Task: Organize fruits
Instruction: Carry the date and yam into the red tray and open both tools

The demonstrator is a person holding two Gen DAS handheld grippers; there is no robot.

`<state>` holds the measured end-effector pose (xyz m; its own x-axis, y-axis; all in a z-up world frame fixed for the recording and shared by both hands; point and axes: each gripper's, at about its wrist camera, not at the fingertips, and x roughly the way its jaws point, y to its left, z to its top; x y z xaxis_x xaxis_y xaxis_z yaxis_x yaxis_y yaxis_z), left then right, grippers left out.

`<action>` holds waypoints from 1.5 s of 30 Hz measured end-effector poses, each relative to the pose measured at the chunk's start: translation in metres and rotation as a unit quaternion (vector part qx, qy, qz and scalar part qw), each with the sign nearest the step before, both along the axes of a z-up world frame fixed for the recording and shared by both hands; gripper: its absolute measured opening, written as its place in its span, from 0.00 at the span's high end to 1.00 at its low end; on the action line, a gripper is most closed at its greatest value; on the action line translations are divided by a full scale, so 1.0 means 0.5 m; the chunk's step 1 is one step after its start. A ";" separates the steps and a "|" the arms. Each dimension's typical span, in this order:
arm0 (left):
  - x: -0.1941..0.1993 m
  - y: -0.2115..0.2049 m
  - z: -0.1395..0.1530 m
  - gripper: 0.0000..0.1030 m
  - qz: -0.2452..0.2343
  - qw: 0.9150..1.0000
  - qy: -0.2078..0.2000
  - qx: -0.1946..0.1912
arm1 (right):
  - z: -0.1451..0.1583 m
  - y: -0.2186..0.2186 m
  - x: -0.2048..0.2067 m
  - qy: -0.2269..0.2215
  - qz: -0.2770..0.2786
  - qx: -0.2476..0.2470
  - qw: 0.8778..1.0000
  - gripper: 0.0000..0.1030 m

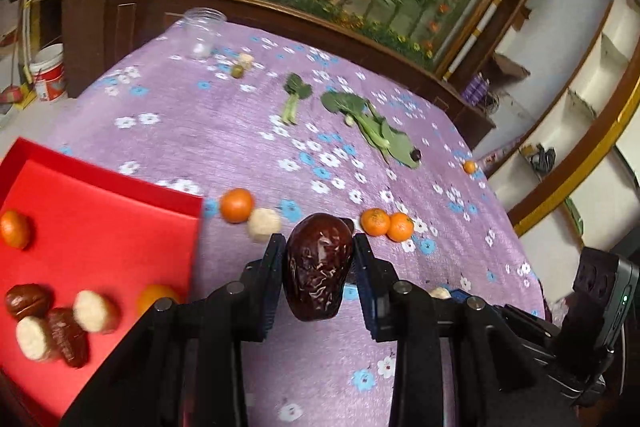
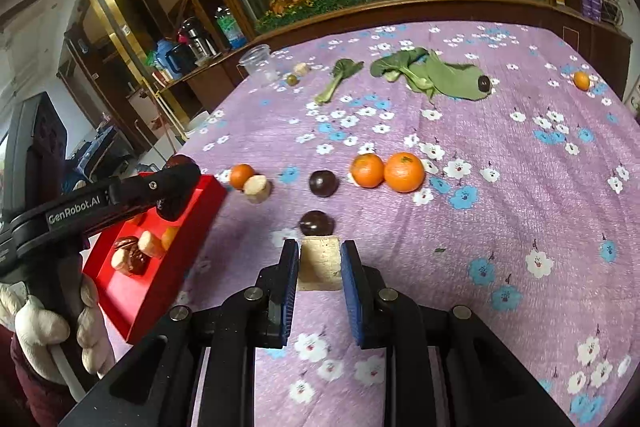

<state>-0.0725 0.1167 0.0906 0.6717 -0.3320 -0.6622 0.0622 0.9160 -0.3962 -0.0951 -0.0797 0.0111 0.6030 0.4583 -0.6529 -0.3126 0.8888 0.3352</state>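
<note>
The dried red date (image 1: 318, 265) sits upright between the pads of the left gripper (image 1: 319, 269), clenched on both flanks and lifted clear of the purple cloth (image 1: 224, 131). The red tray (image 1: 92, 219) lies off to that gripper's left, already holding a tangerine (image 1: 14, 229), a walnut (image 1: 27, 301), another date and pale round slices. Just beyond its fingertips a loose tangerine (image 1: 236, 205) touches a pale chunk (image 1: 263, 224), and two more tangerines (image 1: 387, 223) sit together ahead to the right.

The right gripper (image 2: 320, 263) is clamped on a pale cut block (image 2: 319, 259); two dark round fruits (image 2: 317, 222) lie just ahead of its tips.

To do this step well, I judge the left load should travel over the tray's near wall with height to spare, settle into a bare patch away from the pile, and be let go low so the date does not roll
</note>
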 end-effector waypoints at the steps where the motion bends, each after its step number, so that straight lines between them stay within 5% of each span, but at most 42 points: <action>1: -0.009 0.013 0.004 0.68 0.007 1.000 -0.004 -0.003 | 0.006 0.005 -0.006 -0.003 0.002 -0.002 1.000 0.77; 21: -0.094 0.258 0.007 0.68 0.130 0.990 -0.028 -0.045 | 0.074 0.250 -0.022 -0.022 0.112 -0.030 0.993 0.77; 30: -0.085 0.351 -0.038 0.68 0.180 0.983 -0.004 -0.043 | 0.042 0.377 0.051 0.014 0.155 -0.026 0.988 0.77; 45: -0.059 0.382 -0.066 0.68 0.209 0.978 0.010 0.012 | -0.028 0.489 0.142 0.057 0.170 -0.033 0.983 0.77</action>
